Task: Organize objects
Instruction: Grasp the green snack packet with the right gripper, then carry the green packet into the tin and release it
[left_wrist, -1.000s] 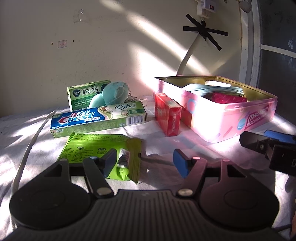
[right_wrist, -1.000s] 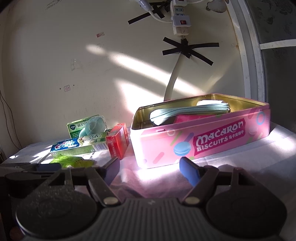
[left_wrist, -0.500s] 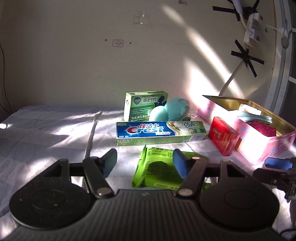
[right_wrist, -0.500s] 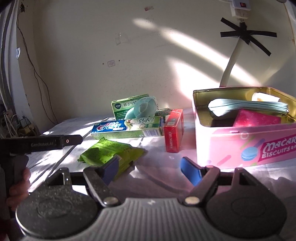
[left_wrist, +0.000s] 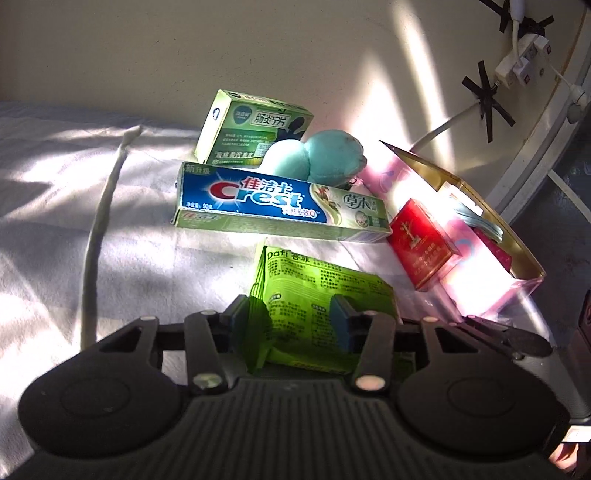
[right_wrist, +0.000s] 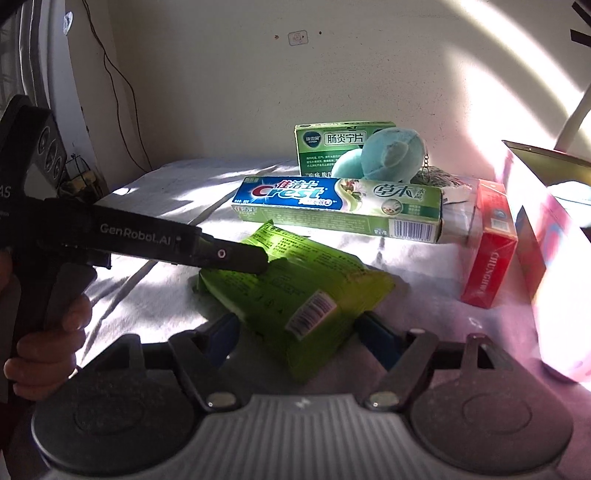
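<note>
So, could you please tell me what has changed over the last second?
Both claws have closed in on the green packet: the left claw now straddles one end, the right claw the other, both open. The Crest box, red pack and pink tin stayed put.

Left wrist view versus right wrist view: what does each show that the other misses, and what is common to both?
Left wrist only: the wall power strip, and the contents inside the pink tin.

Right wrist only: the left gripper from outside, over the green packet, with the hand holding it, plus barcodes on packet and Crest box.

Both: packet, Crest box, green medicine box, teal plush, red pack, tin.
</note>
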